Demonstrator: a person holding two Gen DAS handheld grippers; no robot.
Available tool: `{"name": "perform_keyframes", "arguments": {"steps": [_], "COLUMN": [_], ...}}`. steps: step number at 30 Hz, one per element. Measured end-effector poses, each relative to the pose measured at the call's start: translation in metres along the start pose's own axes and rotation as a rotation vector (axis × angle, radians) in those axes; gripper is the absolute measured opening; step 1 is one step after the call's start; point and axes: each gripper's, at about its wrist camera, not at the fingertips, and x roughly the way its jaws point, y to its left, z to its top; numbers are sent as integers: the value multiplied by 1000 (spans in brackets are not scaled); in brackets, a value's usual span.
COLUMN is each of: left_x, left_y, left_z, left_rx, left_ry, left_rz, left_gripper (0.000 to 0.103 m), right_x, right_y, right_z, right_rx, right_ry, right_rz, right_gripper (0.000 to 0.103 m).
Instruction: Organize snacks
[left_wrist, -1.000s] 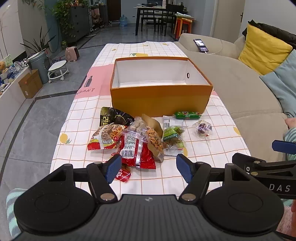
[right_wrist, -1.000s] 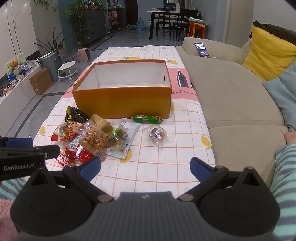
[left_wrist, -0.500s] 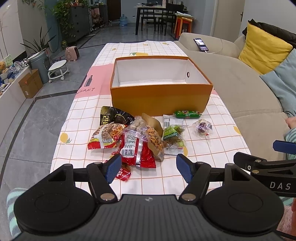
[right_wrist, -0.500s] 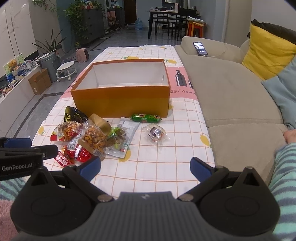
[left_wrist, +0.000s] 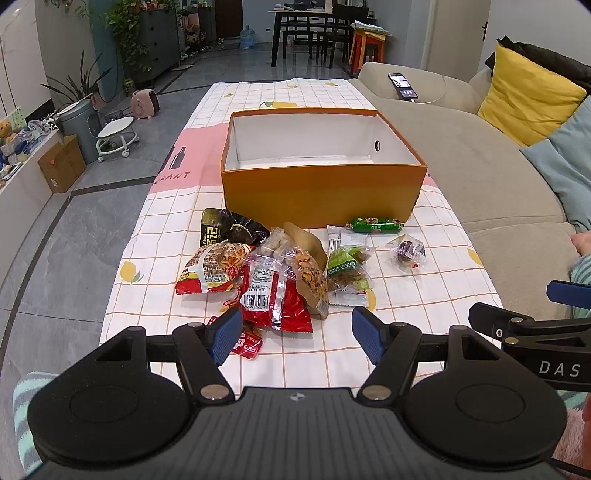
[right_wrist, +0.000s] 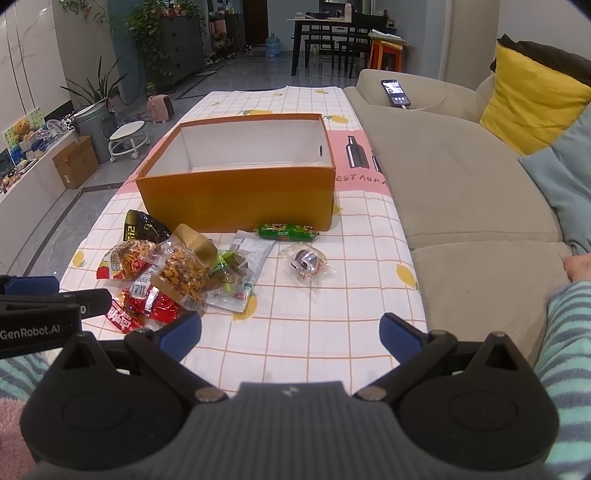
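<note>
Your left gripper (left_wrist: 297, 334) hangs over the near edge of the table (left_wrist: 173, 229) with its blue pads spread wide and nothing between them; a small red sachet (left_wrist: 246, 345) lies just under the left pad. Your right gripper (right_wrist: 290, 334) is spread even wider, also empty, over bare checked cloth near the sofa (right_wrist: 461, 192) side. The snacks sit in a loose heap between you and the orange box (left_wrist: 321, 195), which stands open with its white inside bare. In the heap a red packet (left_wrist: 275, 299) lies nearest you, a brown bag of nuts (left_wrist: 308, 269) leans across it, a noodle-print bag (left_wrist: 212, 266) sits to its left and a black packet (left_wrist: 231, 230) behind that. A green raisin pack (left_wrist: 347, 267) rests on a flat white wrapper to the right. The green sausage stick (left_wrist: 375, 224) lies just in front of the box wall, possibly touching it, though the angle makes that hard to judge. A small clear-wrapped sweet (left_wrist: 408, 253) lies apart from the heap on the right. A phone (left_wrist: 402, 85) rests on the sofa arm beyond.
</note>
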Motion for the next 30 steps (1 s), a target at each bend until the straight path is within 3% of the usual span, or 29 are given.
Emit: {"name": "perform_keyframes", "arguments": {"steps": [30], "left_x": [2], "left_y": [3], "left_z": [-1], "left_rx": [-14], "left_ry": [7], "left_rz": [-18], "left_gripper": [79], "right_x": [3], "right_y": [2], "right_z": [0], "right_rx": [-4], "right_ry": [12], "right_rz": [-5], "right_gripper": [99]}}
